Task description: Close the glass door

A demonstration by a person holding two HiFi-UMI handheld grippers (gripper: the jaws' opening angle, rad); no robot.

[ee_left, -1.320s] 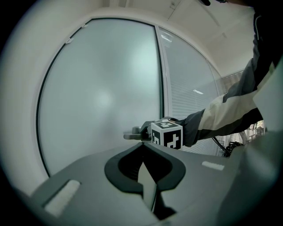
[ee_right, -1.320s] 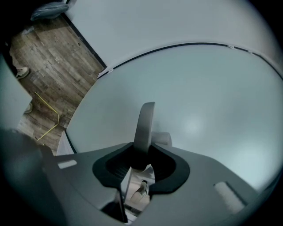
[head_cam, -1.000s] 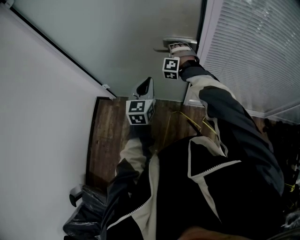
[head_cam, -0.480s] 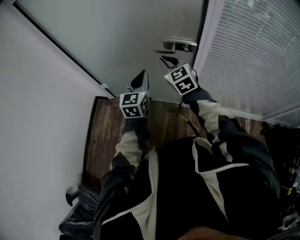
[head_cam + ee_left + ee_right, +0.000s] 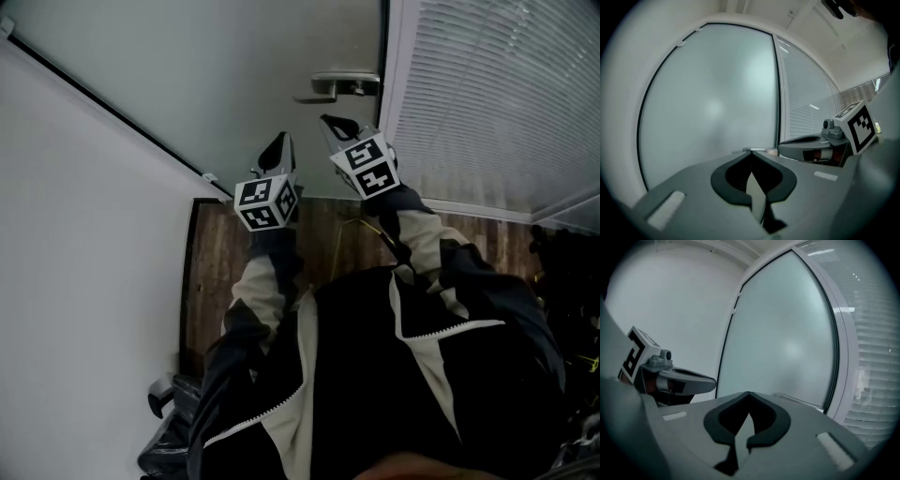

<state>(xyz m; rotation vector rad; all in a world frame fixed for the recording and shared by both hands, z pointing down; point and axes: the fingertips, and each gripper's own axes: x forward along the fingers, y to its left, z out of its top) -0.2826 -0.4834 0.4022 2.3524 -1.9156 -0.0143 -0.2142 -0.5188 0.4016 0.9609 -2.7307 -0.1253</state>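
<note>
The frosted glass door (image 5: 225,84) fills the top of the head view, its edge against the white frame (image 5: 386,112). Its metal lever handle (image 5: 337,87) sticks out near that edge. My right gripper (image 5: 330,120) is shut and empty, just below the handle and apart from it. My left gripper (image 5: 279,142) is beside it, also shut and empty, pointing at the glass. In the left gripper view the shut jaws (image 5: 750,153) face the door pane (image 5: 712,108), with the right gripper (image 5: 782,147) alongside. The right gripper view shows its own shut jaws (image 5: 748,393), the pane (image 5: 787,343) and the handle (image 5: 797,400).
A glass panel with white blinds (image 5: 487,103) stands right of the door. A white wall (image 5: 75,234) runs along the left. Dark wooden floor (image 5: 216,272) lies below, with a yellow cable (image 5: 375,234) and a black bag (image 5: 173,441) at lower left.
My right gripper came off the door handle, pulled back below it, rolled over and closed its jaws. My left gripper rose a little toward the glass.
</note>
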